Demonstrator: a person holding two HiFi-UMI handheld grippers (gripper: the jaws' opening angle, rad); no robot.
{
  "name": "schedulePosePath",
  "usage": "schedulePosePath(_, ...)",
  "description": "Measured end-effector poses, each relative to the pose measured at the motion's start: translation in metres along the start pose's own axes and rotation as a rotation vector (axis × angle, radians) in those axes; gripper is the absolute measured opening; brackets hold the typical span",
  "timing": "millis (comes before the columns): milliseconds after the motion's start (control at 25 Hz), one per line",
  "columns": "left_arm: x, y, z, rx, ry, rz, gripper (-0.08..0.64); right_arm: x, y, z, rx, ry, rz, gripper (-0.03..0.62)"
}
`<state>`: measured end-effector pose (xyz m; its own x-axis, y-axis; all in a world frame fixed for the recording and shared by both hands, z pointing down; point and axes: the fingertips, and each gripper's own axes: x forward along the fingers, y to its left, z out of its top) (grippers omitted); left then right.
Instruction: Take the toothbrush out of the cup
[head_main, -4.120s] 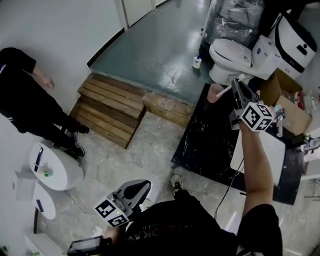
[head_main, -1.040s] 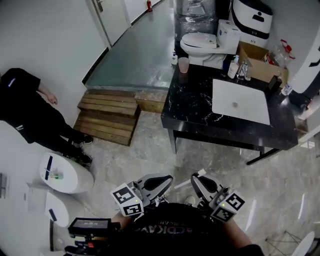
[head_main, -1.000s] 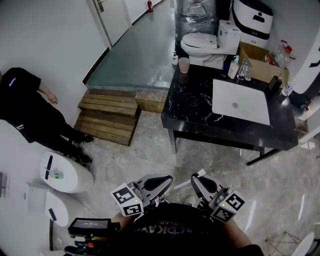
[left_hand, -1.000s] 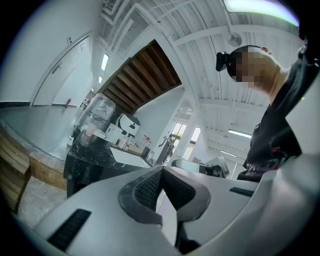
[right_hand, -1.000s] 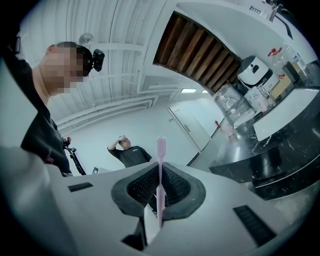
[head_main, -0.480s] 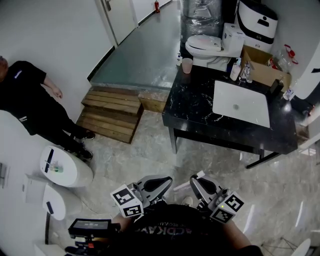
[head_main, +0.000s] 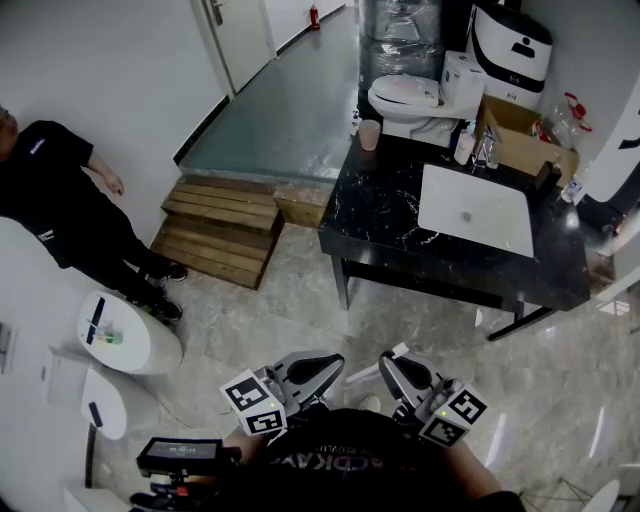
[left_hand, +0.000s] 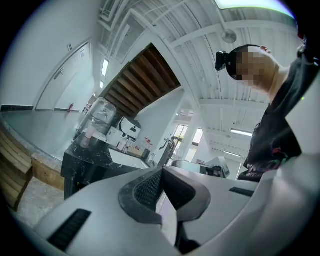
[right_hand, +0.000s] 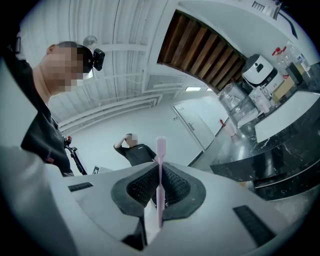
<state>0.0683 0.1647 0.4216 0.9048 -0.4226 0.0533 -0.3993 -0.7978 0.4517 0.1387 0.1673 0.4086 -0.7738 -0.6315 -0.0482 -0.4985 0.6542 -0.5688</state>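
A pale pink toothbrush (right_hand: 160, 165) is showing against the black ribbed pads (right_hand: 139, 187) of the light grey right gripper (right_hand: 160, 186). The left gripper (left_hand: 161, 180) is showing the same grey, its cube (head_main: 250, 402) patterned in black-and-white squares. Across the room the cup (head_main: 369, 134) is glowing pink, the counter (head_main: 375, 215) black with white veins, the sink (head_main: 473, 210) white, the steps (head_main: 215, 230) brown wood.

Pale lettering on the person's black shirt (head_main: 335, 462) is too blurred to read.

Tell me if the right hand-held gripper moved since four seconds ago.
Yes: the right hand-held gripper, gripping the toothbrush, drew back from the cup on the counter, toward the person.
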Motion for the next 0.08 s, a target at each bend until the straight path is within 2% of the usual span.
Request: schedulePosePath(80, -0.0008, 0.0082, 0.0067, -0.001, 0.000, -0.003, 0.008, 0.0103, -0.0009, 0.0035, -0.006, 0.004, 0.000, 0.025)
